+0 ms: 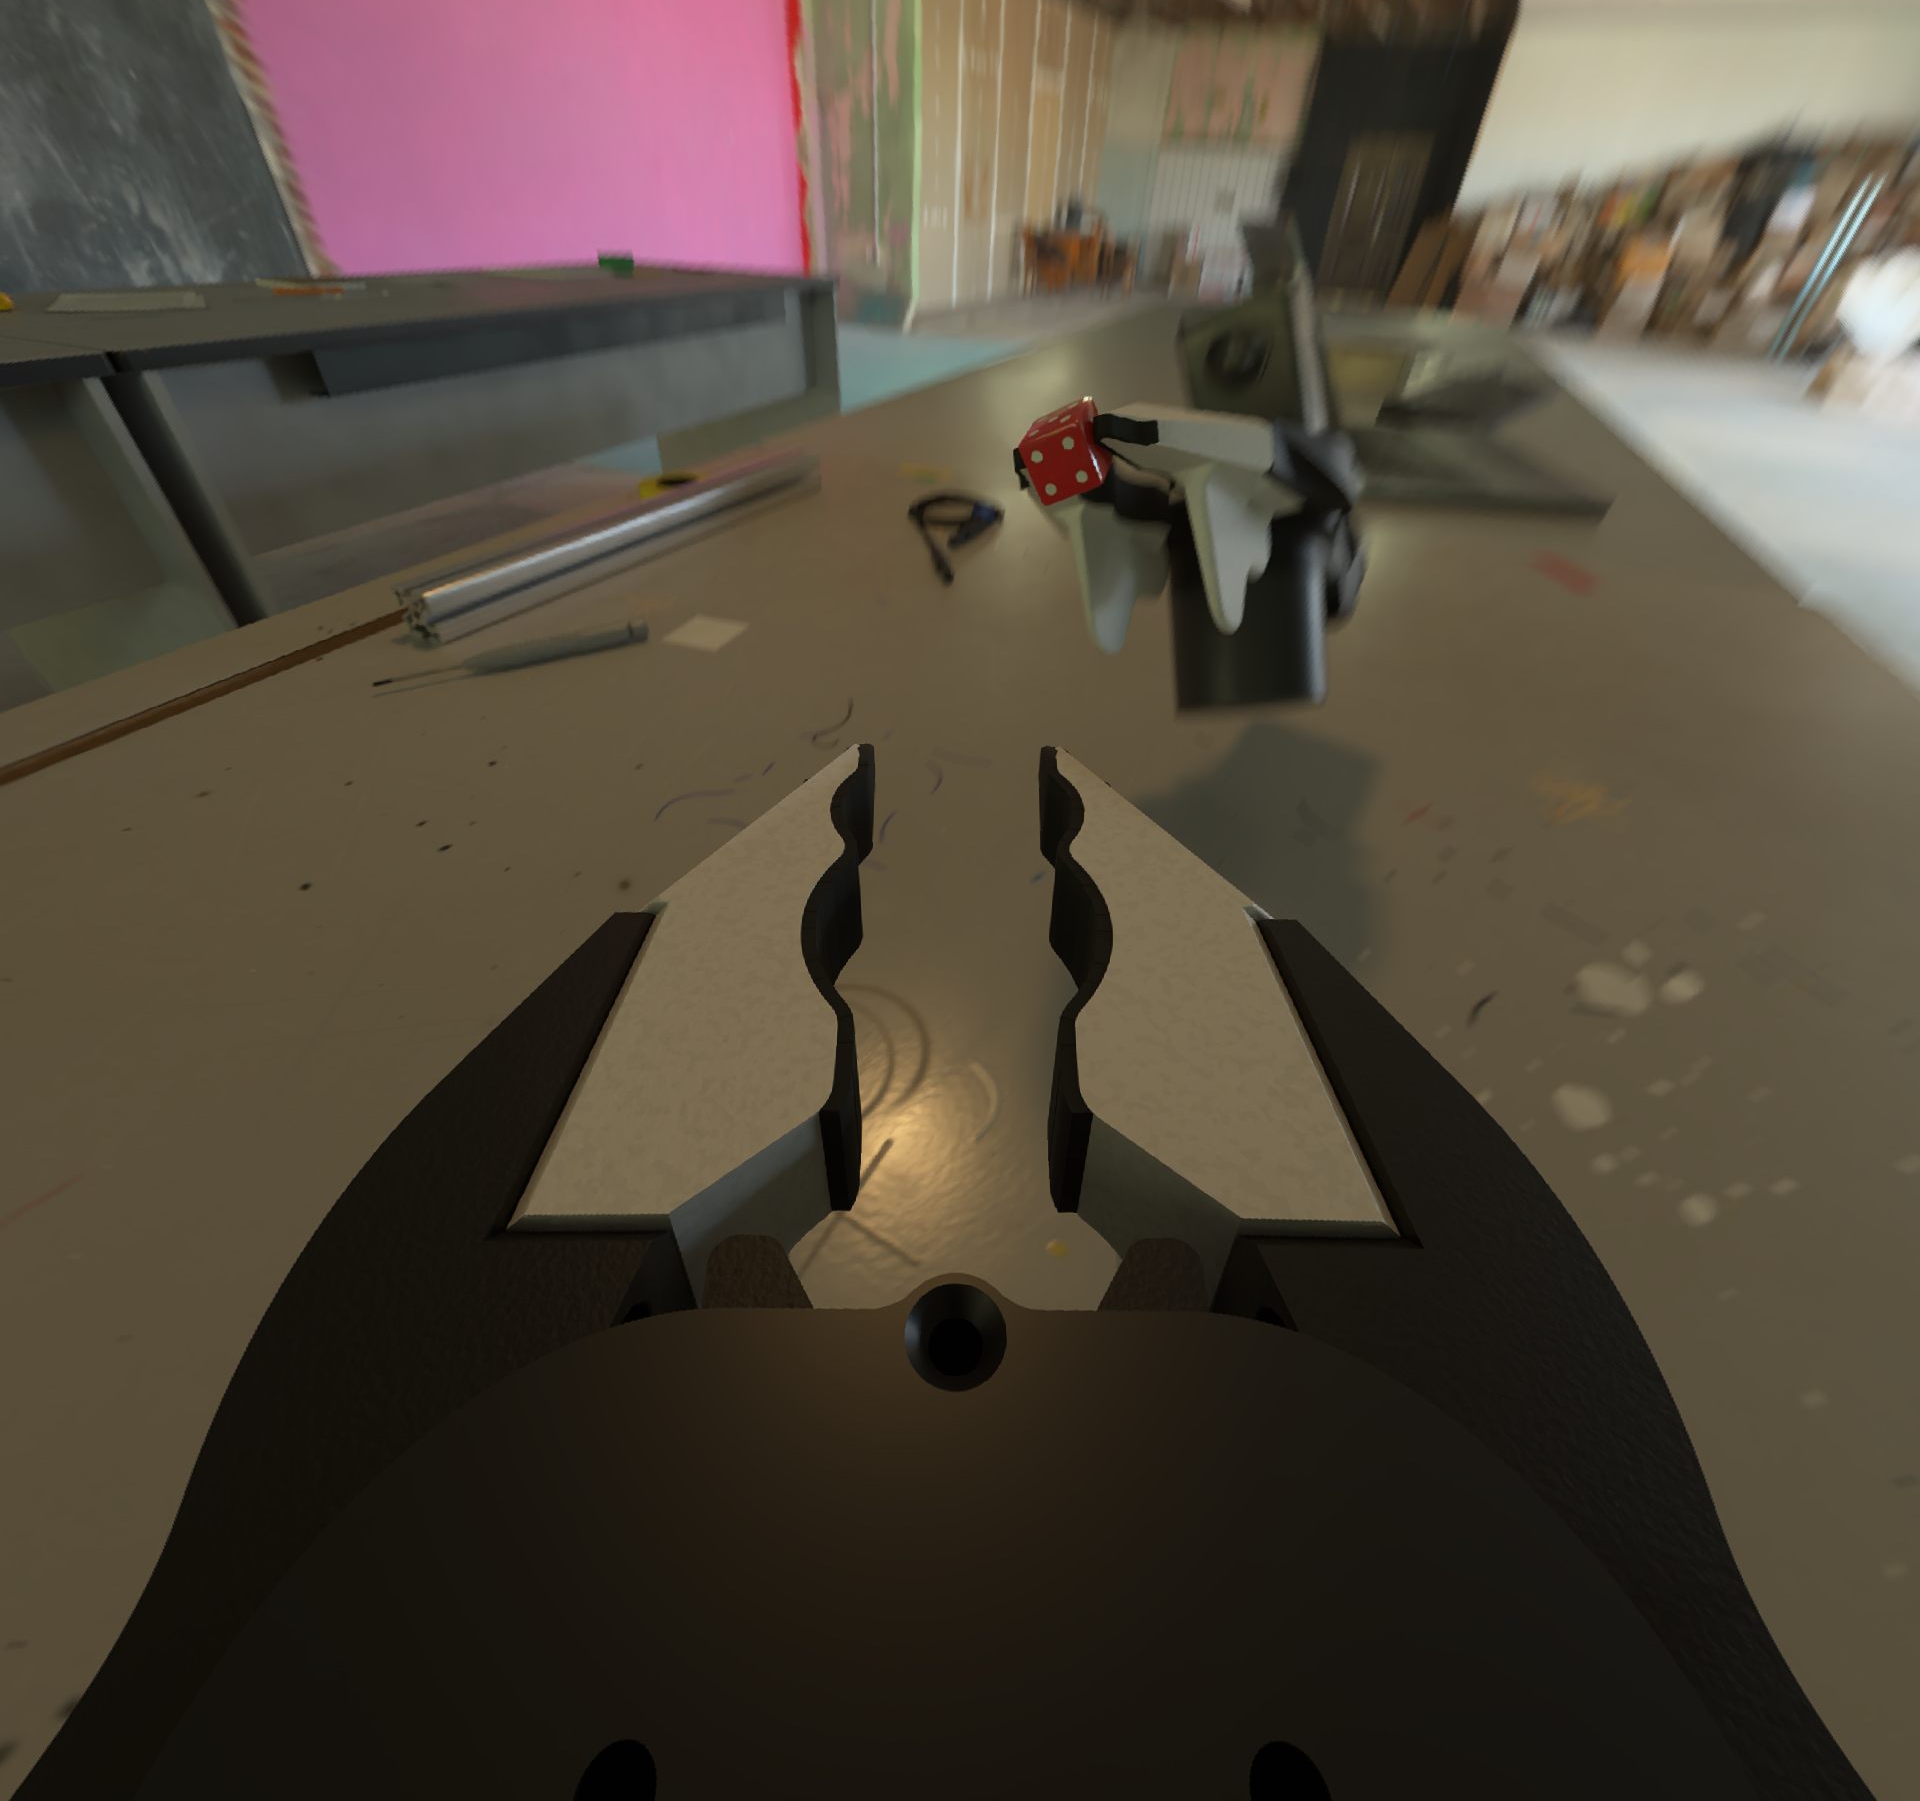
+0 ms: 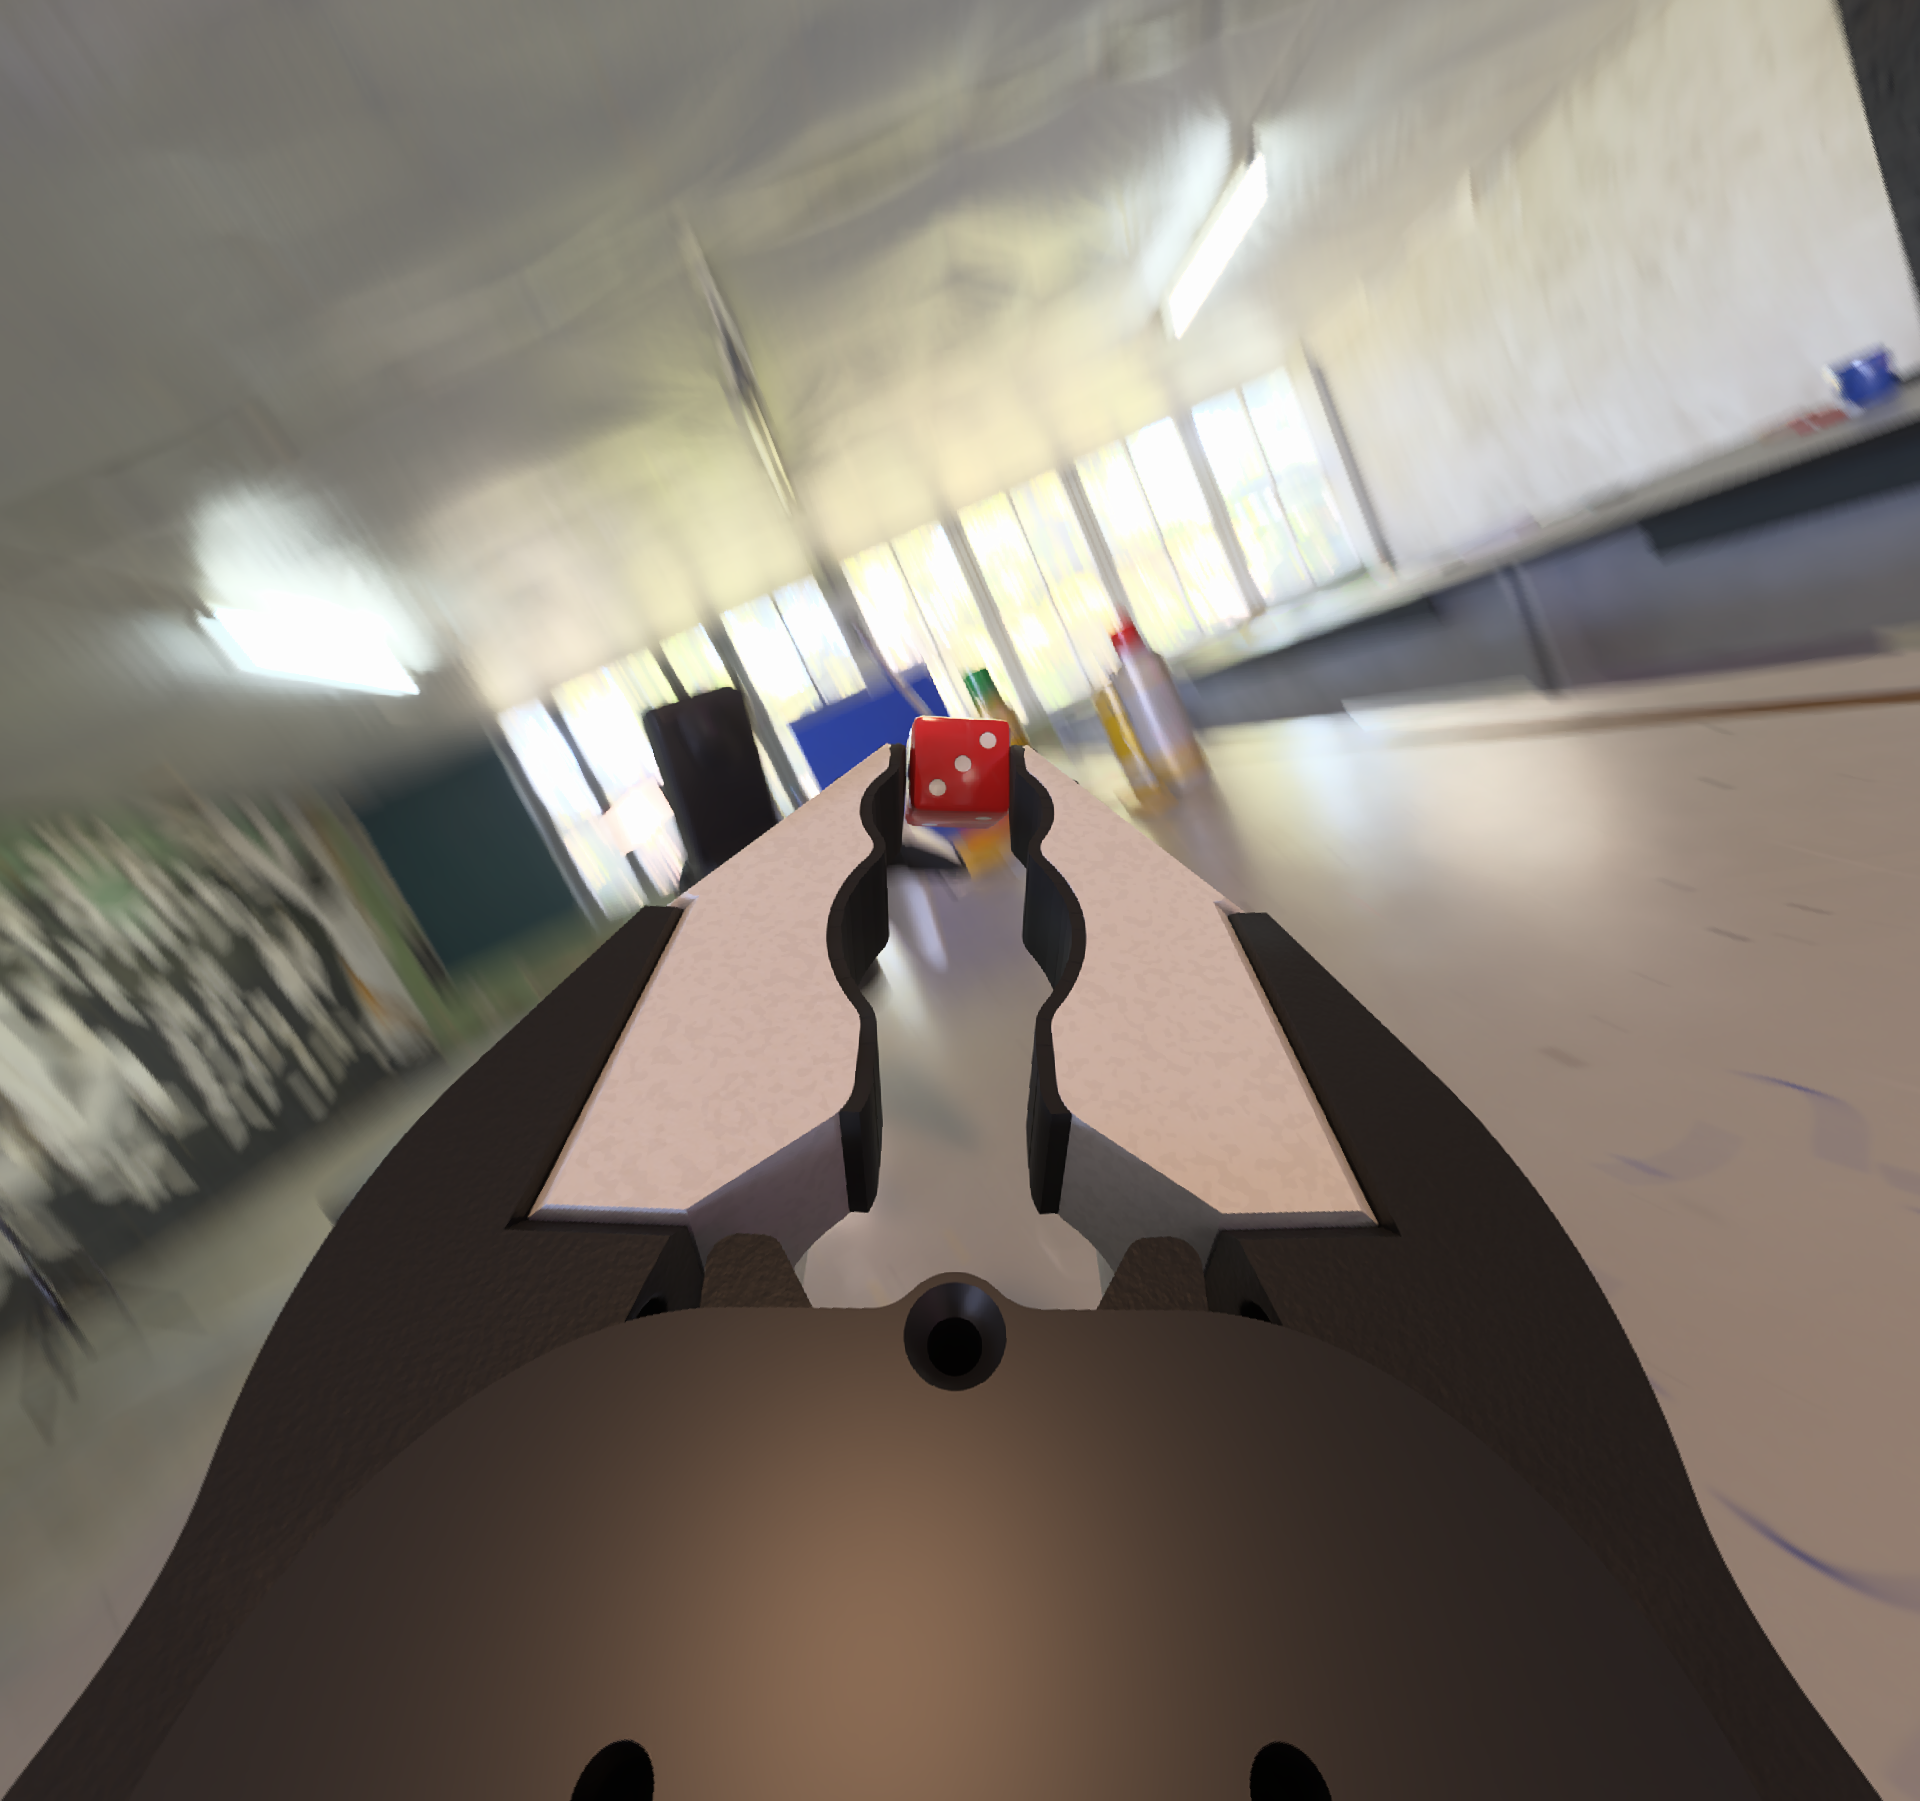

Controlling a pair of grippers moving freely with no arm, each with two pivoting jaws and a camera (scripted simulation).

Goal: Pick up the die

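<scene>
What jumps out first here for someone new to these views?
The red die, pinched at the very tips of the right claw and held clear above the grey table. In the left wrist view it shows mid-right with that claw's shadow on the table below. Next, the left claw, open and empty low over the table, and the big pink panel at upper left.

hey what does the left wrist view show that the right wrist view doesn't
Only the left wrist view: the open, empty left claw, a silver rail, a black cable and the right claw seen from outside, above the table. Only the right wrist view: bottles and windows. Both: the red die gripped at the right claw's tips.
</scene>
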